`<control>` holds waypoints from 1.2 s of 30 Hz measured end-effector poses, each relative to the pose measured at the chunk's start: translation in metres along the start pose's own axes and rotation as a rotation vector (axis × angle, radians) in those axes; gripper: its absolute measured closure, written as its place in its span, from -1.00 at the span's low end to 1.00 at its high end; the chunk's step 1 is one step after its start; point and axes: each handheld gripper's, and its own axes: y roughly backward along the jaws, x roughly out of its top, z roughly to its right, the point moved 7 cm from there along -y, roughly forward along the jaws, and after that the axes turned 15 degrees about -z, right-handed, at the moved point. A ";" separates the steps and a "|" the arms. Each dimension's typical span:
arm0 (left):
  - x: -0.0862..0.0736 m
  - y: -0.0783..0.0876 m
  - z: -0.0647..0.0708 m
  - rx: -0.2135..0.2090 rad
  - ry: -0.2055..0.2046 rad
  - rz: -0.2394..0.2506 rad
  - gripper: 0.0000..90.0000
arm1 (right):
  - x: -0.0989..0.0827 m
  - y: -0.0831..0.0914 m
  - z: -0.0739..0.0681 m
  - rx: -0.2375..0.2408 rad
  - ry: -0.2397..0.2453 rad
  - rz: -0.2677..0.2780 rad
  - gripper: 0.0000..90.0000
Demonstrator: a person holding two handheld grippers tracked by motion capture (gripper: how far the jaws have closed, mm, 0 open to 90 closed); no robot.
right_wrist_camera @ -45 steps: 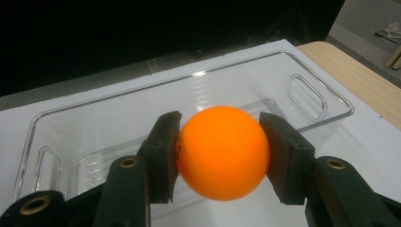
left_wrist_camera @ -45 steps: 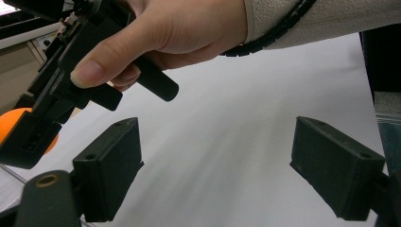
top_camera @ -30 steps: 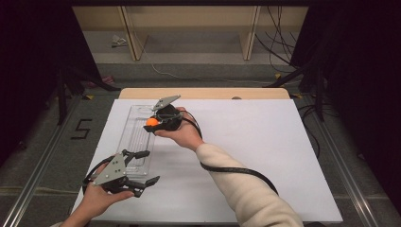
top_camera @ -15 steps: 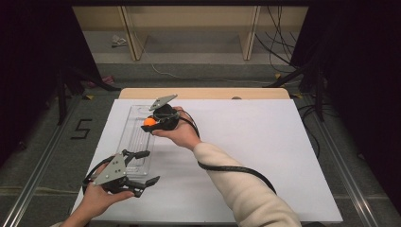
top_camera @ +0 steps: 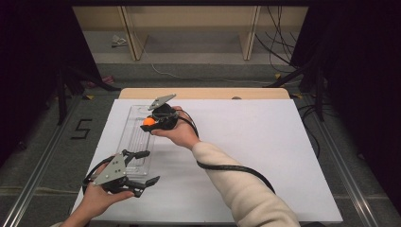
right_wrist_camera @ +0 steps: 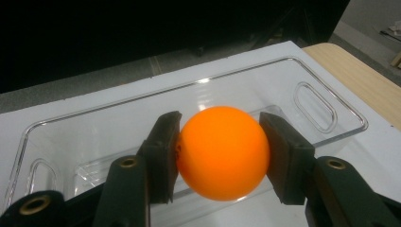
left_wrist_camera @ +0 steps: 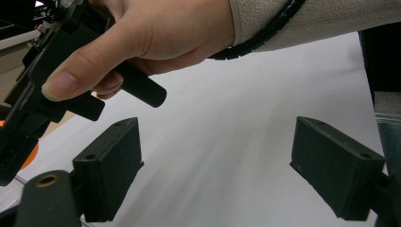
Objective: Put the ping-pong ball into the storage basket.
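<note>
- White surface (top_camera: 265, 142) was seen carrying a clear plastic tray (top_camera: 135, 142).
- Orange ball (right_wrist_camera: 222, 151) was gripped by the right tongs (right_wrist_camera: 220, 153) above the tray.
- Left tongs (left_wrist_camera: 215, 175) were held wide, gripping nothing.

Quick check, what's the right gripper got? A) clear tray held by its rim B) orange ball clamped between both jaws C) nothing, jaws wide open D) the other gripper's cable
B: in the right gripper view both pads press the sides of the orange ball, held over the clear tray; the high view shows the right gripper with it too.
</note>
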 end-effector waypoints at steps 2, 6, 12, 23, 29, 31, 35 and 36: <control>0.000 0.000 0.000 0.000 -0.001 0.000 -0.63 | 0.001 -0.001 0.000 0.001 0.001 0.000 0.14; 0.000 0.000 0.000 0.001 0.000 0.001 -0.63 | 0.003 -0.002 -0.001 0.003 0.004 -0.003 0.14; 0.000 0.000 0.000 0.000 -0.001 0.001 -0.63 | 0.004 -0.004 -0.003 0.007 0.006 -0.005 0.14; 0.000 0.000 0.000 0.000 -0.002 0.000 -0.63 | 0.008 -0.007 -0.004 0.010 0.016 -0.008 0.14; 0.000 0.000 0.000 -0.001 -0.002 0.000 -0.63 | 0.009 -0.009 -0.005 0.013 0.018 -0.012 0.14; 0.000 0.000 0.000 0.000 -0.002 0.001 -0.63 | 0.009 -0.010 -0.005 0.015 0.021 -0.016 0.14; 0.000 0.000 0.000 -0.002 -0.002 0.000 -0.63 | 0.009 -0.010 -0.004 0.014 0.019 -0.015 0.14; 0.000 0.000 0.000 -0.003 -0.003 0.000 -0.63 | 0.009 -0.011 -0.004 0.014 0.020 -0.016 0.14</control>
